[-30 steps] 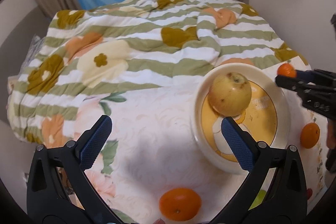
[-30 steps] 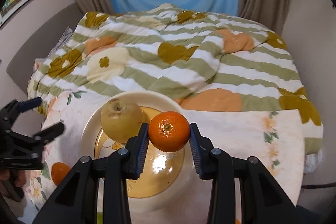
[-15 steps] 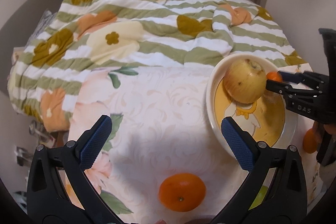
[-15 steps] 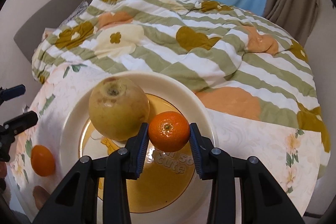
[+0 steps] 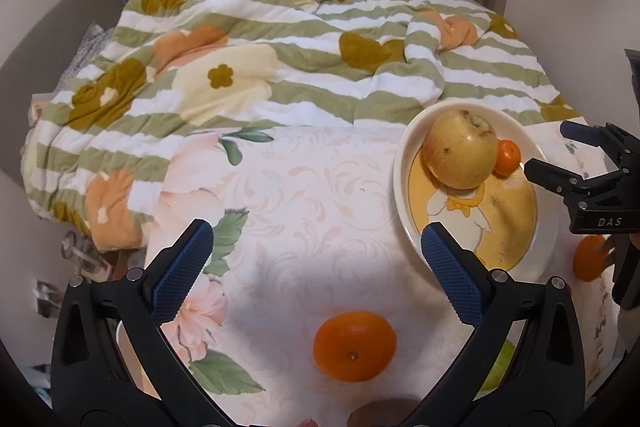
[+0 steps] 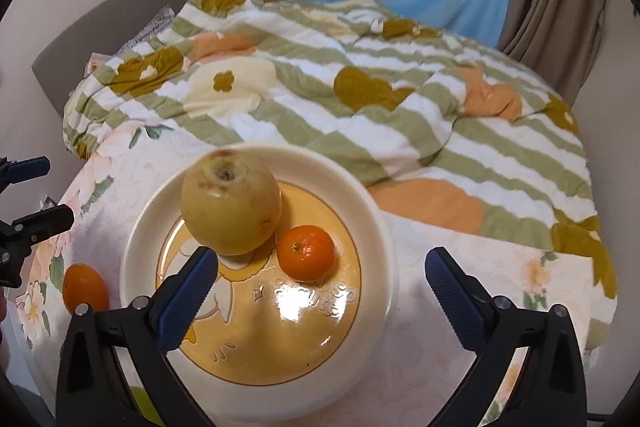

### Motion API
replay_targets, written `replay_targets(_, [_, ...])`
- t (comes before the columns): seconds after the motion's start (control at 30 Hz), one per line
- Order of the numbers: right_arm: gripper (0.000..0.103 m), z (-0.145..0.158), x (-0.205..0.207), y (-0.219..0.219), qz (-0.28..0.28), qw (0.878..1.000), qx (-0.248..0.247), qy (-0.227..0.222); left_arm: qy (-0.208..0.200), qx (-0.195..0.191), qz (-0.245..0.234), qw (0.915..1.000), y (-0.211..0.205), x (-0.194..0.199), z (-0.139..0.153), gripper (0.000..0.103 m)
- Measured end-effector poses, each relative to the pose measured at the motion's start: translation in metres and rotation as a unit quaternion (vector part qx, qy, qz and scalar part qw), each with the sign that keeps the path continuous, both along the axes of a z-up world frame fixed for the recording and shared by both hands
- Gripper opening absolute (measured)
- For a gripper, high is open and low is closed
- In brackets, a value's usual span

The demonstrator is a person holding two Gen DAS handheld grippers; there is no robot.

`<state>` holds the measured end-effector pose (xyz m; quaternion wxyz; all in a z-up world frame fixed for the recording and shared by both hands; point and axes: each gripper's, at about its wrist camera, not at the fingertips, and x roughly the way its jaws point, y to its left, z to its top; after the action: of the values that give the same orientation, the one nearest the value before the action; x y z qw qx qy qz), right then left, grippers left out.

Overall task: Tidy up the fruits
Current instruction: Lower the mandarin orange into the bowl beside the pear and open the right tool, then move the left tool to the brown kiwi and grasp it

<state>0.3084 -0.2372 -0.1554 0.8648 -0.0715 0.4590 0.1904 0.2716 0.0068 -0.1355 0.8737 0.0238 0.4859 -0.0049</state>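
A cream plate (image 6: 372,227) with a yellow centre holds a large yellow apple (image 6: 231,202) and a small mandarin (image 6: 306,253) beside it. My right gripper (image 6: 320,285) is open and empty, just above the plate's near side. The plate (image 5: 402,155), apple (image 5: 460,149) and mandarin (image 5: 507,157) also show in the left wrist view. My left gripper (image 5: 316,269) is open and empty above the floral tablecloth, with an orange (image 5: 355,345) lying just below it. The right gripper (image 5: 560,155) shows at the right edge there.
Another orange (image 5: 590,257) lies right of the plate, behind the right gripper. A green fruit (image 5: 498,373) peeks out behind the left gripper's right finger. The orange also shows left of the plate in the right wrist view (image 6: 84,287). A striped floral quilt (image 6: 360,75) covers the bed behind the table.
My right gripper opened and let the mandarin go onto the plate beside the apple, then drew back a little. The left gripper shifted slightly and stays open.
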Motion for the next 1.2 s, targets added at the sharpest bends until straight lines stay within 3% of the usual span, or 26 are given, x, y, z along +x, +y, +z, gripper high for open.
replay_targets(0.3, [0.103, 0.055, -0.044, 0.003, -0.022, 0.999, -0.014, -0.024, -0.030, -0.010, -0.004, 0.9995, 0.008, -0.032, 0.043, 0.103])
replay_targets(0.7, [0.103, 0.111, -0.141, 0.002, -0.108, 0.993, 0.009, -0.040, -0.089, -0.006, -0.026, 0.9956, 0.022, -0.108, 0.096, 0.103])
replay_targets(1.0, [0.103, 0.116, -0.219, 0.004, -0.177, 0.982, 0.001, -0.063, -0.100, -0.026, -0.047, 0.9935, 0.035, -0.169, 0.097, 0.103])
replay_targets(1.2, [0.103, 0.100, -0.253, 0.001, -0.204, 0.977, 0.016, -0.055, -0.092, -0.029, -0.066, 0.9932, 0.034, -0.187, 0.083, 0.103])
